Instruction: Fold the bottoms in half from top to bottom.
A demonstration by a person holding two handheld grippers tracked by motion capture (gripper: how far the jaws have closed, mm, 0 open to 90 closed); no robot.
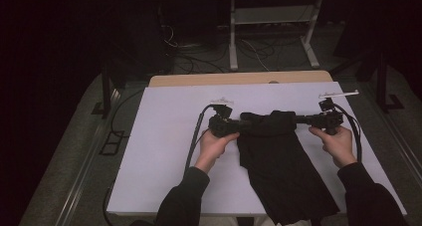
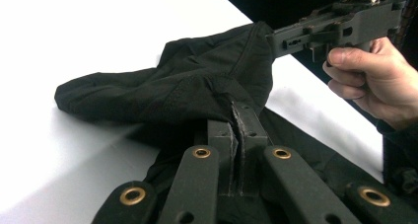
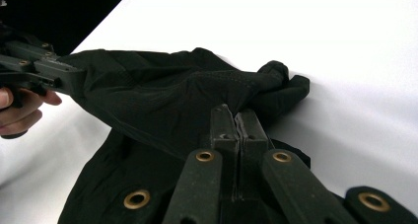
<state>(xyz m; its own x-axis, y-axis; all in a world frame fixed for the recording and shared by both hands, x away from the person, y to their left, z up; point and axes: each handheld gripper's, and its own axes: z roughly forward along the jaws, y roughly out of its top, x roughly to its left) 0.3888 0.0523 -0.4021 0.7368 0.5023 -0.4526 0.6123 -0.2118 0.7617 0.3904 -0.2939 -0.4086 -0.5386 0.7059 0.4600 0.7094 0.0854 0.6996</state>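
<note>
On the white table (image 1: 164,151), a black garment (image 1: 278,171) lay with its far edge raised off the surface. 2 hand-held grippers faced each other across it. The left gripper (image 1: 242,124) was clamped shut on one end of that raised edge, and the right gripper (image 1: 297,120) was clamped shut on the other, so the cloth hung stretched between them, probably to fold or straighten it. From the left gripper view, its jaws met on bunched fabric (image 2: 197,91), with the other hand (image 2: 379,81) farther off. The rest of the garment trailed toward the person and over the near table edge. Beyond the table, the room was dark, with a pale metal frame (image 1: 271,24) and loose cables (image 1: 209,56) on the floor.
</note>
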